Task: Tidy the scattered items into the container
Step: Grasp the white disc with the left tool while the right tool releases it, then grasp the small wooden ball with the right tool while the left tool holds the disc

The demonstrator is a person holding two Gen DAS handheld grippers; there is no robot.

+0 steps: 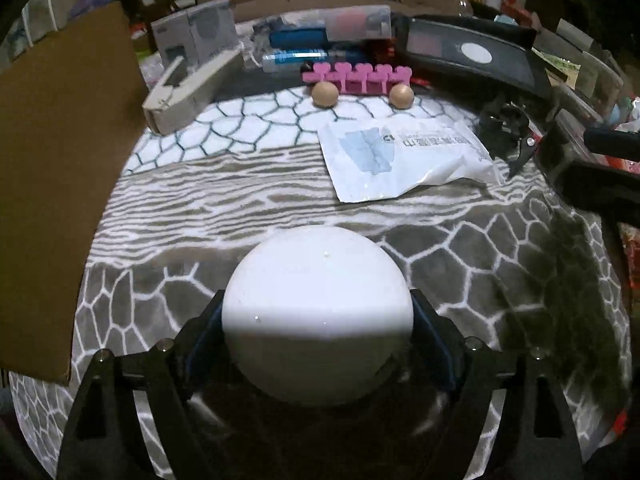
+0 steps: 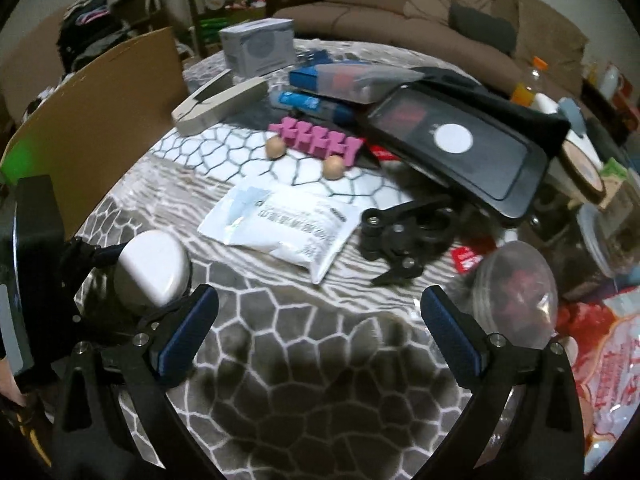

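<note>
My left gripper [image 1: 318,298] is shut on a white rounded object [image 1: 318,312], its blue pads against both sides, low over the patterned blanket [image 1: 200,216]. The right wrist view shows the same white object [image 2: 154,266] at the left, held in the left gripper. A brown cardboard box wall [image 1: 60,200] rises just left of it. My right gripper [image 2: 320,294] stands wide open with nothing between its fingers, above bare blanket [image 2: 304,360]. Ahead lie a white pouch [image 2: 280,232], two wooden balls [image 2: 333,168], a pink foam piece [image 2: 318,142] and a black clamp [image 2: 404,236].
A black tray [image 2: 472,152], blue packets [image 2: 316,102], a grey box [image 2: 258,46] and a beige carton [image 2: 218,106] crowd the back of the table. A clear domed lid [image 2: 514,292] and jars stand at the right. A sofa [image 2: 400,12] is behind.
</note>
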